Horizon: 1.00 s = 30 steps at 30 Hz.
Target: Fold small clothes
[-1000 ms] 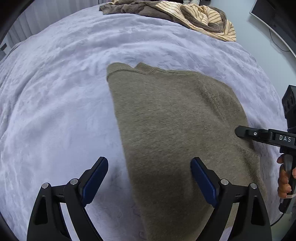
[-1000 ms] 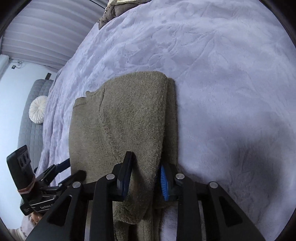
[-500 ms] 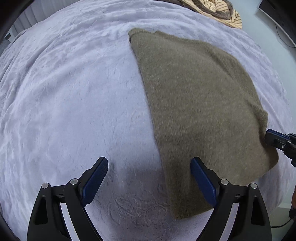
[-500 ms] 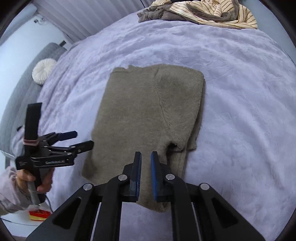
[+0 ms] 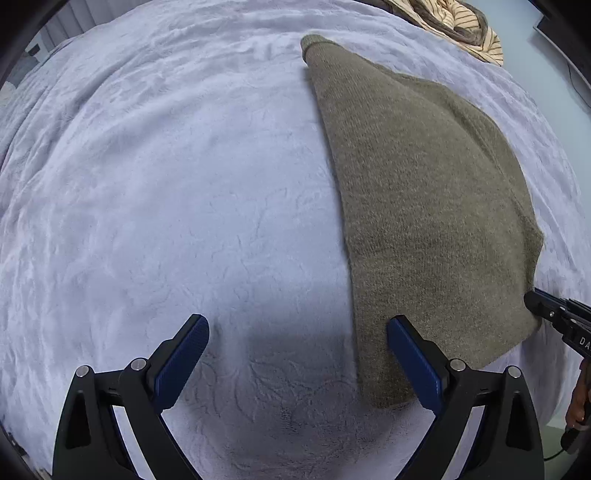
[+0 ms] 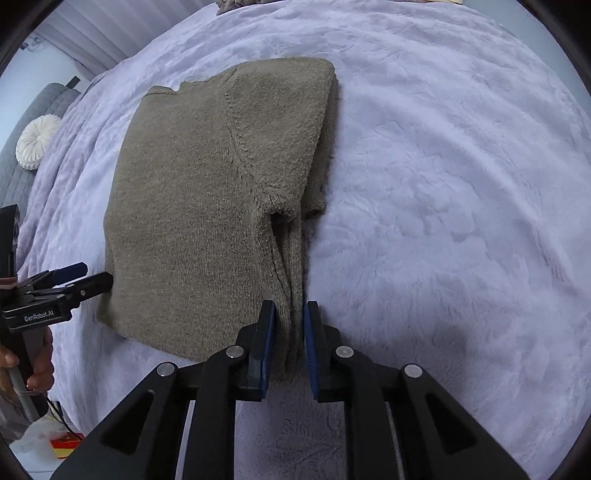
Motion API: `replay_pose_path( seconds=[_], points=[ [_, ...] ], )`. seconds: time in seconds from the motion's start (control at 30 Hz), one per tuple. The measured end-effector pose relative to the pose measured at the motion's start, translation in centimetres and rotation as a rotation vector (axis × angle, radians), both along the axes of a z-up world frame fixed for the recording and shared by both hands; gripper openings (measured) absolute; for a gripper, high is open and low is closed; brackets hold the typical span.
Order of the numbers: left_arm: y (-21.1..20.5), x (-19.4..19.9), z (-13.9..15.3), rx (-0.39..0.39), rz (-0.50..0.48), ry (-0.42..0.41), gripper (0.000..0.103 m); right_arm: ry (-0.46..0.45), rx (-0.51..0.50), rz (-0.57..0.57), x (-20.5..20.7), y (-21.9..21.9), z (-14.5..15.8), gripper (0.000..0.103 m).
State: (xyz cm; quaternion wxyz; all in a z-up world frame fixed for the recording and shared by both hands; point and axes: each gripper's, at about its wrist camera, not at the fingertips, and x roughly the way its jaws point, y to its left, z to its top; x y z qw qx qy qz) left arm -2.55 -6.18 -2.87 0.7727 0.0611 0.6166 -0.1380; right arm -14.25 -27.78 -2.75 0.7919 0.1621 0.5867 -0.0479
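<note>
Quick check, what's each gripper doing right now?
Left gripper: open, holding nothing, at the near left corner of the sweater.
Right gripper: closed on the sweater's near right edge.

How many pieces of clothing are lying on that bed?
2 that I can make out: an olive sweater spread mid-bed, its edge between the right gripper fingers, and a striped garment crumpled at the far edge. More may be bundled there.
</note>
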Motion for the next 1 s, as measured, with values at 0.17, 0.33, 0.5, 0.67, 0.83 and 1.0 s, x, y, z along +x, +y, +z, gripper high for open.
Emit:
replay_pose_path(
  seconds=[0.17, 0.33, 0.5, 0.67, 0.83, 1.0],
  points=[
    [0.8, 1.1, 1.0, -0.008, 0.036, -0.003, 0.098, -0.013, 0.03, -0.051, -0.2, -0.5, 1.2, 0.016],
    [0.3, 3.5, 2.7, -0.068, 0.069, -0.033, 0.098, -0.117, -0.046, -0.06, 0.0, -0.7, 4.8, 0.016],
    [-2.5, 6.7, 2.7, -0.089, 0.077, -0.071, 0.098, -0.179, -0.057, -0.065, 3.1, -0.7, 6.3, 0.016],
    [-4.3, 7.8, 0.5, -0.011, 0.077, -0.05, 0.098, -0.104, -0.074, -0.038, 6.5, 0.1, 3.0, 0.016],
    [-4.3, 7.7, 0.6, -0.009, 0.075, -0.05, 0.098, -0.084, 0.002, -0.082, 6.1, -1.4, 0.9, 0.015],
    [-4.1, 7.7, 0.6, -0.013, 0.08, -0.045, 0.098, -0.099, 0.064, -0.105, 4.6, -2.5, 2.2, 0.016]
  ],
)
